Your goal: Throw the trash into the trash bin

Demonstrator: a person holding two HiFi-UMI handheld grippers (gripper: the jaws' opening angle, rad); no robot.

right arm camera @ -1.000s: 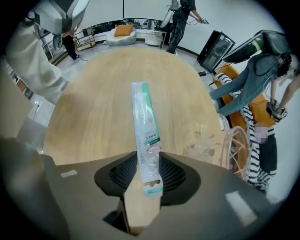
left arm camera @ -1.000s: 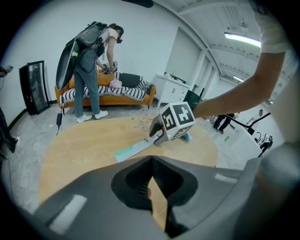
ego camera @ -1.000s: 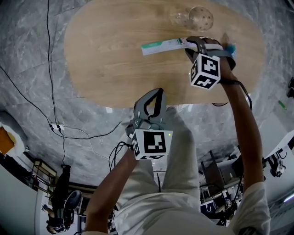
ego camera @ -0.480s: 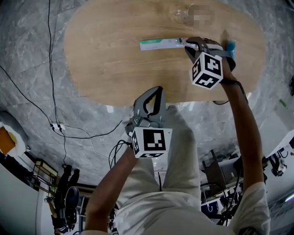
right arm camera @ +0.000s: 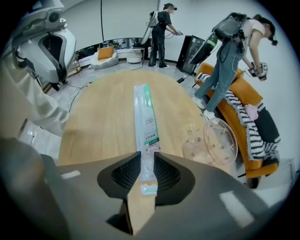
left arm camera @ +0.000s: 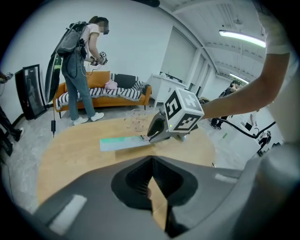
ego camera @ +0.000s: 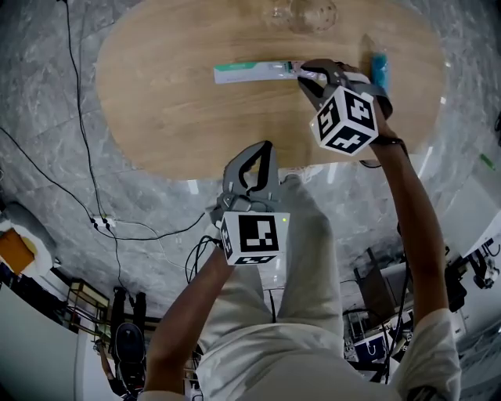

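You stand at an oval wooden table (ego camera: 172,102) on a grey marbled floor (ego camera: 55,94); white walls (left arm camera: 136,42) close the room; an orange sofa (right arm camera: 241,98) sits beyond the table; a strip light (left arm camera: 241,38) glows overhead.

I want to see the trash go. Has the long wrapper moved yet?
No, not clearly. The whole head view slid, but the wrapper sits about as far from the clear cup as before, pinched by the right gripper.
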